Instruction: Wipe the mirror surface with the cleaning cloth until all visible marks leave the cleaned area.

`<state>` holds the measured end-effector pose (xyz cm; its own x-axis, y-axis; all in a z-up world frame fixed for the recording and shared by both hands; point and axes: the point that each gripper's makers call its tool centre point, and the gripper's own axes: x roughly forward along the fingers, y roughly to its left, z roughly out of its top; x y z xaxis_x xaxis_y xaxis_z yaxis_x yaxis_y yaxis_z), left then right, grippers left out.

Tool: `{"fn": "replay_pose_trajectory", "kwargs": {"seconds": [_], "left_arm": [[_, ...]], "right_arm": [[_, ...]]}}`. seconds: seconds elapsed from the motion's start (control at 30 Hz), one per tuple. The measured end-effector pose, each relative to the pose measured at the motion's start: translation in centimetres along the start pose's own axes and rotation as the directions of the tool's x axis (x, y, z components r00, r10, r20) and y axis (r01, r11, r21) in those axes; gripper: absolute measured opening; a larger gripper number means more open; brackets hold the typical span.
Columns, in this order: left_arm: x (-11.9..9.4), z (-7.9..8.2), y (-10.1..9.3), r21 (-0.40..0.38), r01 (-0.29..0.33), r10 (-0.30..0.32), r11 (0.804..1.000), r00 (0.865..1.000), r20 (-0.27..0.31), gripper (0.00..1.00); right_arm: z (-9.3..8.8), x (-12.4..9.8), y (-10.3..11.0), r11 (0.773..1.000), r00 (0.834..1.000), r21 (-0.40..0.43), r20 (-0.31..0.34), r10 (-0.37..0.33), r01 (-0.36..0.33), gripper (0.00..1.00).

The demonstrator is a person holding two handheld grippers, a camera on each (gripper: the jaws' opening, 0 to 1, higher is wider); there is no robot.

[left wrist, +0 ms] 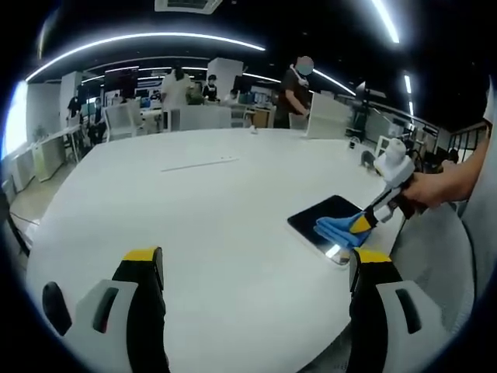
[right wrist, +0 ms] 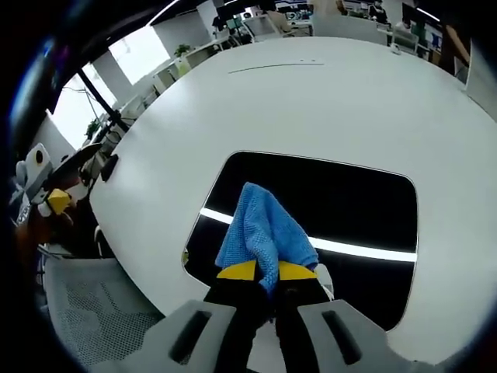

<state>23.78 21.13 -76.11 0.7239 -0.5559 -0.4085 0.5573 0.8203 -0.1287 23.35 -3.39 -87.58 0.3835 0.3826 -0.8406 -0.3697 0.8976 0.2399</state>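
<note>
A dark rectangular mirror (right wrist: 349,202) lies flat near the edge of the white table (right wrist: 326,93), reflecting a ceiling light strip. My right gripper (right wrist: 266,273) is shut on a blue cleaning cloth (right wrist: 264,229), which rests on the mirror's near left part. In the left gripper view the mirror (left wrist: 326,214) sits at right with the blue cloth (left wrist: 334,230) on it, and the right gripper (left wrist: 363,223) reaches in, held by a hand. My left gripper (left wrist: 256,268) hovers open above the bare table (left wrist: 202,202), well left of the mirror, with nothing between its jaws.
A grey mesh chair (right wrist: 93,311) stands beside the table edge under the mirror. Several people (left wrist: 295,93) and white chairs (left wrist: 194,116) are at the far side of the table. A thin seam line (left wrist: 198,164) crosses the tabletop.
</note>
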Motion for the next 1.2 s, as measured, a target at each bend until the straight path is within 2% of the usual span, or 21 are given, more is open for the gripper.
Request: {"fn": "replay_pose_trajectory", "kwargs": {"seconds": [0.83,1.2], "left_arm": [[0.2,0.2,0.1,0.007,0.002,-0.002,1.0,1.0,-0.004,0.99],[0.4,0.1,-0.1,0.006,0.006,-0.005,1.0,1.0,-0.006,0.99]], "right_arm": [[-0.4,-0.8,-2.0,1.0,1.0,0.023,-0.003,-0.016,0.016,0.02],[-0.4,-0.8,-1.9,1.0,1.0,0.012,-0.011,-0.015,0.015,0.02]]}}
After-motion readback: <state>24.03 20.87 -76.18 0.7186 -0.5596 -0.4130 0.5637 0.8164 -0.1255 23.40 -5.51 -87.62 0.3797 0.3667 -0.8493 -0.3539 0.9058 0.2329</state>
